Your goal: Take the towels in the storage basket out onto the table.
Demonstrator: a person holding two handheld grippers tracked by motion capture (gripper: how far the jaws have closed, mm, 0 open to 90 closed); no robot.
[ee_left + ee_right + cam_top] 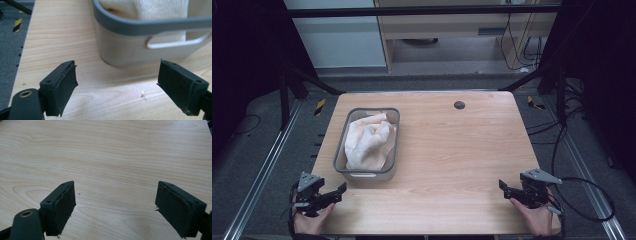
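A grey bin stands on the left half of the wooden table, with a crumpled cream towel inside it. In the left gripper view the bin's near wall and handle slot are close ahead, the towel showing above the rim. My left gripper rests at the table's front left corner, open and empty, just short of the bin. My right gripper sits at the front right corner, open over bare wood, nothing between its jaws.
A small dark round cap is set into the table near its far edge. Metal rails and cables run along the floor on both sides. A tiny light speck lies on the wood before the bin.
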